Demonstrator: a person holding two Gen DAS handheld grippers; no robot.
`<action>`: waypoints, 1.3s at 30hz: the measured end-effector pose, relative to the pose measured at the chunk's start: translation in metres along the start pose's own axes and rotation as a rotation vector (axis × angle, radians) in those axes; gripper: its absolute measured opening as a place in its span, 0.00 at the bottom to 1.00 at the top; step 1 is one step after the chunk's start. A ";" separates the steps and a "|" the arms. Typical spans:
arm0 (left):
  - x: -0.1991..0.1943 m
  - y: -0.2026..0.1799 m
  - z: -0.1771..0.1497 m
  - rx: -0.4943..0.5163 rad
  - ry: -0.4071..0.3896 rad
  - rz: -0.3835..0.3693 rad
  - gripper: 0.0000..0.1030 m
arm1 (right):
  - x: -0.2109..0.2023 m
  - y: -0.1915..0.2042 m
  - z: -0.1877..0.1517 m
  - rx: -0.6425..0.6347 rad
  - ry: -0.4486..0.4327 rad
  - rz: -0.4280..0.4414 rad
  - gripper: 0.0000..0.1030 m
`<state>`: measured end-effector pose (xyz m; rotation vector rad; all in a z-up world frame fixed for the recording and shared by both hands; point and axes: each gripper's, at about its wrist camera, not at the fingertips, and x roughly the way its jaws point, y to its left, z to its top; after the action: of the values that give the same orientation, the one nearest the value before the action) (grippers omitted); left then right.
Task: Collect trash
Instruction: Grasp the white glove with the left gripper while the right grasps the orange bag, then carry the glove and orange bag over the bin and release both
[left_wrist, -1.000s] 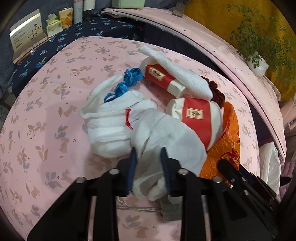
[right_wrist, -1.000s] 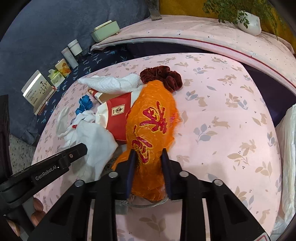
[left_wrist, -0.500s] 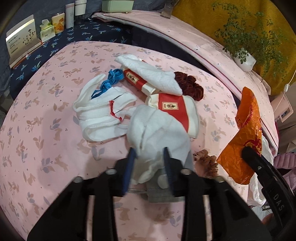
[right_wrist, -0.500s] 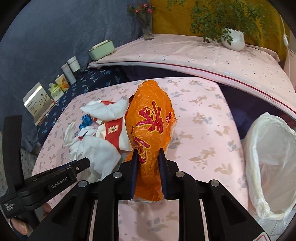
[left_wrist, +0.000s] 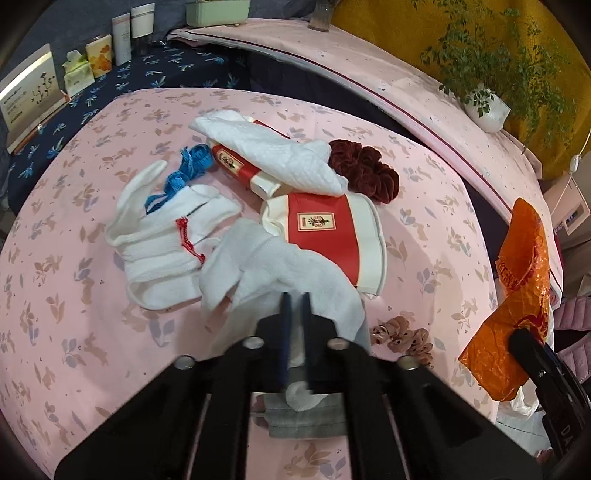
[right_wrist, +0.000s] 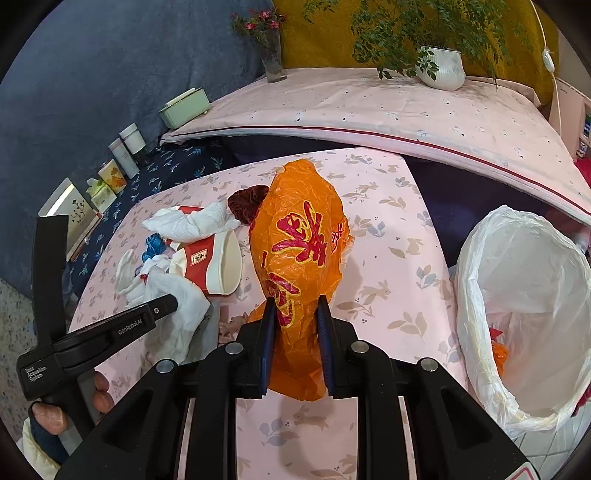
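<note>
My left gripper (left_wrist: 295, 306) pinching a white cloth (left_wrist: 295, 266), my right gripper (right_wrist: 295, 310) clamped on the orange bag (right_wrist: 299, 240) (crumpled, red print), lined bin (right_wrist: 480, 295) at right.

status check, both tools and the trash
Left tool shut on white cloth glove. Right tool shut on orange plastic bag. White-lined bin right, path clear.

grey cloth: flat grey fabric piece (left_wrist: 306, 421), mostly buried under the black gripper body, edges only
red paper tube: red-and-white tube (left_wrist: 236, 166) half covered by the white quilted tissue (left_wrist: 273, 155)
bin contents: white-lined trash bin (right_wrist: 480, 258), orange scrap inside partly hidden, rim cut off at the right edge
box print: too small to read
</note>
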<state>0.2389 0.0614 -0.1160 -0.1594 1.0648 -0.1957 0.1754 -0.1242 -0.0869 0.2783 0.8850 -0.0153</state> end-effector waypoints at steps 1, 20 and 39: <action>-0.003 -0.001 -0.001 0.003 -0.007 -0.008 0.00 | -0.001 0.000 0.000 -0.002 0.000 0.000 0.20; -0.023 0.011 -0.003 -0.106 -0.078 0.040 0.74 | -0.030 -0.011 -0.006 0.006 -0.017 -0.010 0.20; -0.027 -0.005 0.000 -0.029 -0.052 -0.047 0.16 | -0.016 -0.007 -0.005 -0.013 0.005 -0.007 0.20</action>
<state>0.2254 0.0625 -0.0916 -0.2152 1.0129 -0.2177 0.1605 -0.1317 -0.0791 0.2630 0.8907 -0.0148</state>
